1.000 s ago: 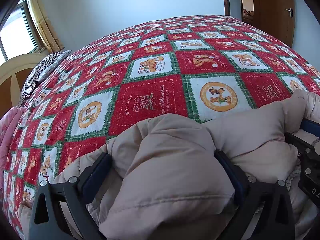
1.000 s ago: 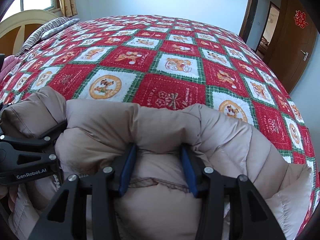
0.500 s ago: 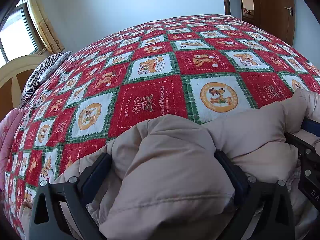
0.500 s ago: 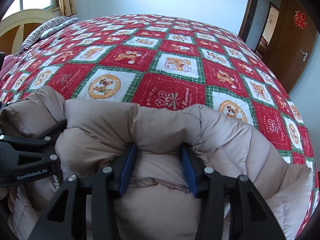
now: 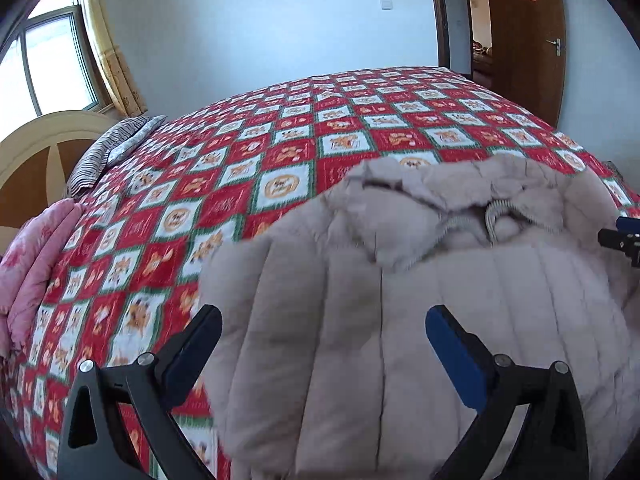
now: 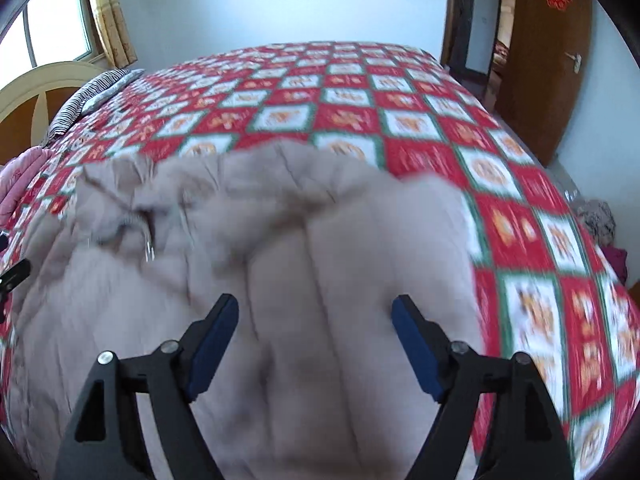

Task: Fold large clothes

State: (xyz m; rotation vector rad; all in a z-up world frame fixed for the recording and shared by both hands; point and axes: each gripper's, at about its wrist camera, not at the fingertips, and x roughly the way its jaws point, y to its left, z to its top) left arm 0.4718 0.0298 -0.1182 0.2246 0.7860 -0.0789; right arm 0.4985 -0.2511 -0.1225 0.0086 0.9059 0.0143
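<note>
**Now both grippers stand clear above the padded coat**

Left wrist view: the beige quilted coat (image 5: 420,312) lies on the red, green and white patchwork bedspread (image 5: 248,168), near the camera's edge of the bed. Its stitched channels run away from the camera, so its long axis points up the picture toward the far wall, and its collar end (image 5: 472,208), with a bunched opening and a pale cord, is the far end. The left gripper (image 5: 322,330) hangs over the coat's near part with its jaws spread wide; the blue pads (image 5: 452,356) press on nothing and no fabric is caught between them. The tip of the other gripper shows at the right edge.

Right wrist view: the same coat (image 6: 320,280) fills the lower middle, collar (image 6: 132,208) to the upper left, channels again running away from the lens. The right gripper (image 6: 314,328) is above its near part with jaws opening, already well apart, and nothing pinched between the pads (image 6: 212,340). A striped pillow (image 6: 88,96) lies by the curved headboard (image 6: 44,88) at far left; a brown door (image 6: 548,52) stands open at right. The picture is blurred.
</note>
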